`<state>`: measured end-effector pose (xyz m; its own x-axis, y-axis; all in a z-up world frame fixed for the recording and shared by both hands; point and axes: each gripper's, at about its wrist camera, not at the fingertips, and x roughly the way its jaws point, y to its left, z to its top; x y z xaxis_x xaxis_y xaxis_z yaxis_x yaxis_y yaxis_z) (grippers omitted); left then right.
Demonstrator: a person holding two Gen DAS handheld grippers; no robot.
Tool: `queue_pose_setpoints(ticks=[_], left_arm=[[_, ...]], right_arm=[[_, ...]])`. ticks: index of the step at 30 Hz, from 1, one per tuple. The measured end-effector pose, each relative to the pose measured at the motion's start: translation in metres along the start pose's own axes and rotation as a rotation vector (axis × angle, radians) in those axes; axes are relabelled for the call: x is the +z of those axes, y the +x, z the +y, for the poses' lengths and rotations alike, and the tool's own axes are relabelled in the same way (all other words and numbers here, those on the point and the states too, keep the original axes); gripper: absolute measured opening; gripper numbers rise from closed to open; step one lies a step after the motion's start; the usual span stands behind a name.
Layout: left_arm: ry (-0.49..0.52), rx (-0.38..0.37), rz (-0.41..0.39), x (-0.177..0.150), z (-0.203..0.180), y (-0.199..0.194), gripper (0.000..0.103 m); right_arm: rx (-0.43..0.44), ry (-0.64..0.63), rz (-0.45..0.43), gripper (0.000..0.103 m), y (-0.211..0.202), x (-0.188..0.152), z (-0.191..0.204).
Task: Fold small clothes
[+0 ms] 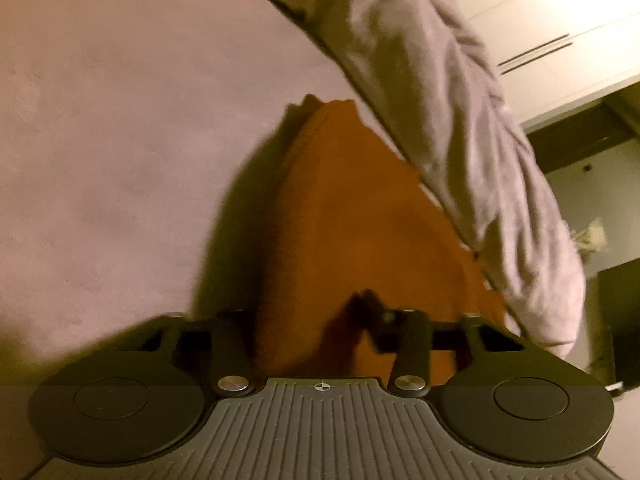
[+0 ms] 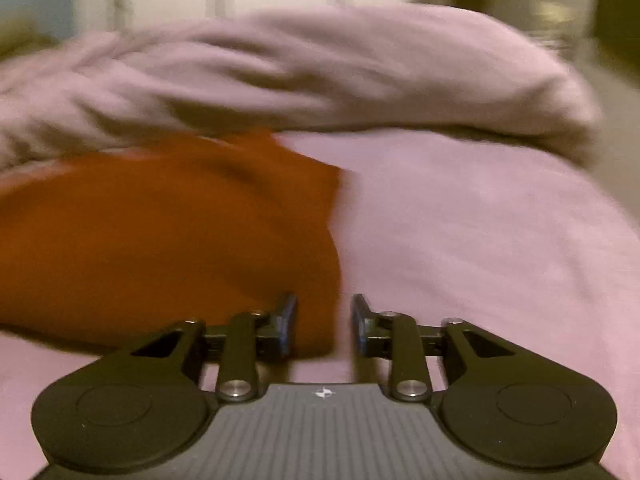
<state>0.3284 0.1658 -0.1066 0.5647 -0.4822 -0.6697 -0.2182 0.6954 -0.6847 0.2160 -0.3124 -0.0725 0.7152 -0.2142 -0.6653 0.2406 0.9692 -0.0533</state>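
Orange garment point(image 2: 168, 240) rumpled on pink sheet point(image 2: 480, 260); left claw point(image 1: 320, 320) gripping it, right claw point(image 2: 324, 320) parted.

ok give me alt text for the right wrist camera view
An orange garment lies on a pink bedsheet, its near corner between the fingers of the open right gripper. Behind it sits a rumpled pale pillow; the picture is motion-blurred.
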Motion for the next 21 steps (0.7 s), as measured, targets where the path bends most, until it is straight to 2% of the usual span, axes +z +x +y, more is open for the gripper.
queue_pose_setpoints(ticks=[2, 3, 6, 7, 8, 9, 11, 12, 13, 15, 21], left_arm=[[-0.021, -0.013, 0.008, 0.002, 0.005, -0.002, 0.030], [-0.032, -0.023, 0.007, 0.003, 0.006, -0.003, 0.028], [-0.044, -0.053, -0.022, 0.002, 0.005, -0.008, 0.028], [-0.046, -0.057, -0.023, 0.001, 0.005, -0.007, 0.033], [-0.051, -0.041, -0.012, 0.000, 0.006, -0.004, 0.046], [-0.060, -0.037, -0.002, -0.001, 0.007, 0.000, 0.050], [-0.065, -0.043, -0.001, 0.000, 0.006, 0.003, 0.049], [-0.076, -0.045, 0.001, 0.002, 0.006, 0.003, 0.033], [-0.083, -0.040, 0.004, 0.004, 0.005, 0.003, 0.024], [-0.068, -0.054, -0.008, 0.007, -0.002, -0.004, 0.022], [0.027, -0.124, -0.075, 0.007, -0.056, -0.030, 0.020]], right_arm=[[0.024, 0.061, -0.024, 0.044, -0.011, 0.001, -0.007], [0.027, 0.046, -0.043, 0.044, -0.017, 0.001, -0.004], [0.032, -0.041, -0.132, 0.044, -0.042, -0.002, 0.014], [0.049, -0.051, -0.147, 0.044, -0.047, -0.003, 0.018], [0.065, -0.048, -0.158, 0.044, -0.053, -0.004, 0.022], [0.082, -0.041, -0.167, 0.044, -0.057, -0.007, 0.024], [0.102, -0.037, -0.170, 0.044, -0.062, -0.010, 0.029], [0.105, -0.037, -0.165, 0.044, -0.063, -0.012, 0.033], [0.118, -0.041, -0.156, 0.044, -0.064, -0.013, 0.036], [0.134, -0.050, -0.139, 0.044, -0.065, -0.015, 0.045], [0.204, -0.076, -0.136, 0.044, -0.067, -0.019, 0.055]])
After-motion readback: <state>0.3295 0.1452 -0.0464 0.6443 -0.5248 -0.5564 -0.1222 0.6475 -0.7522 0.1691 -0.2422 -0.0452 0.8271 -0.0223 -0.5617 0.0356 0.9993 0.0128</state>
